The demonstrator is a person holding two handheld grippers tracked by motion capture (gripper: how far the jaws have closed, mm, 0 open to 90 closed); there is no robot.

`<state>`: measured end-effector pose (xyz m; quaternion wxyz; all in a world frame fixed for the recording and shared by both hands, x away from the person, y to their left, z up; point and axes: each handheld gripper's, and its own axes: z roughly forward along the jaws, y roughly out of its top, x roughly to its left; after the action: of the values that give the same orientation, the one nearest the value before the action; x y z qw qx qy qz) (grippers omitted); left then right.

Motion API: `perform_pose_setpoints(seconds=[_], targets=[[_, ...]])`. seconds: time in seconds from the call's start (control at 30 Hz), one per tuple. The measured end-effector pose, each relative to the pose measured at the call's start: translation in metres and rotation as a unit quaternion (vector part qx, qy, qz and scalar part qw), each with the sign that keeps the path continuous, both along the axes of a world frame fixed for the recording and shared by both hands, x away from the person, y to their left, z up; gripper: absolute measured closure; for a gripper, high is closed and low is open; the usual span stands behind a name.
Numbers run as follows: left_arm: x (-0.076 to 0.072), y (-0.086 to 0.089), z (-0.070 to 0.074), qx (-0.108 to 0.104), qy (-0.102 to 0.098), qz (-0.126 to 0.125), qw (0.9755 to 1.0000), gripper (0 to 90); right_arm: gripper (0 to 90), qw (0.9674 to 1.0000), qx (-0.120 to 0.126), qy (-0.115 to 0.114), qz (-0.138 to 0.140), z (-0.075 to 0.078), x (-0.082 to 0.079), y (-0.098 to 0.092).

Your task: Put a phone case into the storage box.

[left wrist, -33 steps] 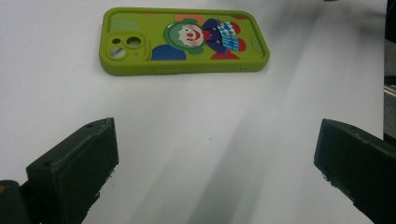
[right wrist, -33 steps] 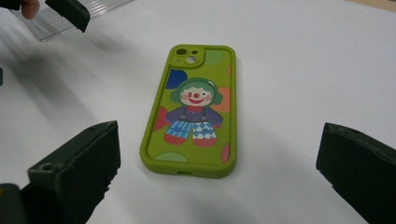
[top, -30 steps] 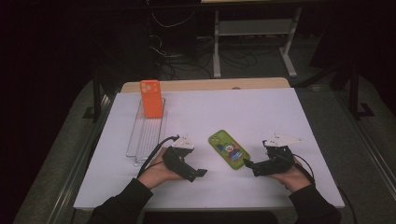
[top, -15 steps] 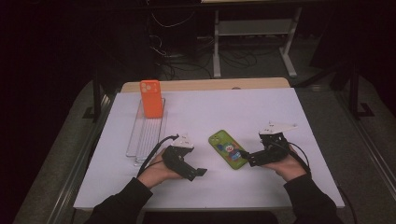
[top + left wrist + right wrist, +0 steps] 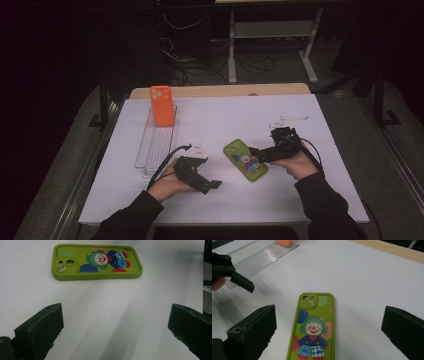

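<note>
On the white surface (image 5: 220,120), my right gripper (image 5: 256,152), fingers spread, seemingly touches the green phone case (image 5: 245,160) at its 3 o'clock; left gripper (image 5: 212,186) spread too.

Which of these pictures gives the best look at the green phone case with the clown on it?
The left gripper view: the green phone case lies whole and sharp, camera cutouts and clown clear. The right gripper view is close too, but crops its bottom end. The high view shows it small, beside the right gripper.

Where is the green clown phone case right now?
In the high view the green phone case lies flat on the white table, right of centre, between the left gripper and the right gripper, nearer the right one.
</note>
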<state>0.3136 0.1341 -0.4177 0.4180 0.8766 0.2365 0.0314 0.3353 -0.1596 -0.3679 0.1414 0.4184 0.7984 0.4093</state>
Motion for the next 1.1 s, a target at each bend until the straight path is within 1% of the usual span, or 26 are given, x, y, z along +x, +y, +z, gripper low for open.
perform_pose_setpoints(seconds=[0.07,0.1,0.13,0.2,0.23,0.33,0.4,0.43,0.5,0.57,0.6,0.7,0.73,0.8,0.83,0.93,0.97,1.03,1.1], targets=[[0.000,0.000,0.000,0.001,0.003,0.005,1.0000,0.0,0.0,1.0000,-0.006,-0.002,-0.003,0.000,0.005,0.001],[0.001,0.001,0.000,0.001,0.004,0.004,1.0000,0.0,0.0,1.0000,-0.002,0.003,-0.009,0.000,0.006,0.002],[0.001,0.001,0.000,0.000,0.005,0.003,1.0000,0.0,0.0,0.9999,-0.005,0.002,-0.009,0.001,0.009,0.002],[0.001,0.002,0.000,0.000,0.004,0.003,1.0000,0.0,0.0,0.9999,-0.005,-0.001,-0.013,0.002,0.012,0.005],[0.001,0.001,0.000,0.000,0.004,0.003,1.0000,0.0,0.0,0.9999,-0.003,0.003,-0.015,0.003,0.013,0.006],[0.001,0.001,0.000,0.002,0.001,0.003,1.0000,0.0,0.0,0.9999,-0.005,-0.002,-0.014,0.004,0.016,0.011],[0.001,0.001,0.000,0.001,0.001,0.003,1.0000,0.0,0.0,0.9999,-0.010,0.002,-0.014,0.004,0.016,0.015],[0.001,0.001,0.001,0.001,0.001,0.003,1.0000,0.0,0.0,0.9998,-0.016,0.000,-0.011,0.003,0.017,0.015],[0.001,0.002,0.001,0.003,0.001,0.002,1.0000,0.0,0.0,0.9997,-0.018,0.009,-0.012,0.001,0.017,0.018],[0.001,0.002,0.000,0.001,0.002,0.005,1.0000,0.0,0.0,0.9996,-0.027,0.008,-0.006,-0.001,0.018,0.020],[0.001,0.002,0.000,0.001,0.002,0.005,1.0000,0.0,0.0,0.9995,-0.026,0.016,-0.008,-0.002,0.018,0.022],[0.001,0.001,0.000,0.002,0.005,0.005,1.0000,0.0,0.0,0.9990,-0.033,0.027,-0.010,-0.003,0.018,0.025],[0.001,0.001,0.000,0.001,0.007,0.006,1.0000,0.0,0.0,0.9989,-0.037,0.027,-0.007,-0.004,0.019,0.026],[0.001,0.001,0.000,0.002,0.009,0.007,0.9999,0.0,0.0,0.9982,-0.045,0.039,-0.008,-0.007,0.019,0.029],[0.001,0.001,0.000,0.002,0.008,0.007,0.9999,0.0,0.0,0.9980,-0.052,0.037,-0.006,-0.008,0.020,0.029],[0.001,0.001,0.000,0.002,0.009,0.009,0.9999,0.0,0.0,0.9967,-0.059,0.055,-0.008,-0.013,0.020,0.033],[0.001,0.002,0.000,0.004,0.008,0.010,0.9999,0.0,0.0,0.9965,-0.064,0.053,-0.005,-0.014,0.021,0.033],[0.001,0.002,-0.001,0.004,0.007,0.010,0.9999,0.0,0.0,0.9949,-0.074,0.067,-0.008,-0.018,0.021,0.036],[0.001,0.002,-0.001,0.003,0.008,0.011,0.9999,0.0,0.0,0.9943,-0.082,0.068,-0.001,-0.022,0.022,0.037]])
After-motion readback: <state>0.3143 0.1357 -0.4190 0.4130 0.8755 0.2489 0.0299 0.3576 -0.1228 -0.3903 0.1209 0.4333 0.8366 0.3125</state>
